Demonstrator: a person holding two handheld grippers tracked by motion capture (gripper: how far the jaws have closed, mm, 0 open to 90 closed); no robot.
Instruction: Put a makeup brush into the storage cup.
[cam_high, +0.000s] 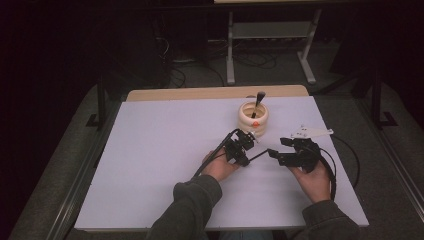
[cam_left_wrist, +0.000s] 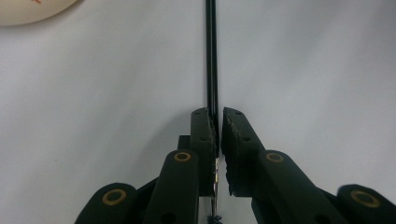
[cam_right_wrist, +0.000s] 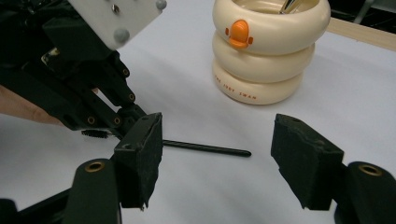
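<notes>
A thin black brush stick (cam_left_wrist: 211, 56) runs straight out from between the pads of my left gripper (cam_left_wrist: 219, 122), which is shut on it. Short bristles show at its rear end behind the jaws. In the high view my left gripper (cam_high: 246, 161) sits mid-table, and the stick (cam_high: 258, 156) points right toward my right gripper (cam_high: 276, 155). My right gripper (cam_right_wrist: 217, 154) stands open, with the stick's free tip (cam_right_wrist: 205, 149) lying just ahead of its wide jaws and touching neither pad. A cream ringed cup (cam_right_wrist: 266, 56) with an orange beak stands beyond.
The cream cup (cam_high: 253, 120) holds another brush (cam_high: 259, 100) that leans out of its top. The white tabletop (cam_high: 160, 150) stretches wide to the left. Cables trail from both grippers toward the right edge. Table legs and cords stand on the floor beyond the far edge.
</notes>
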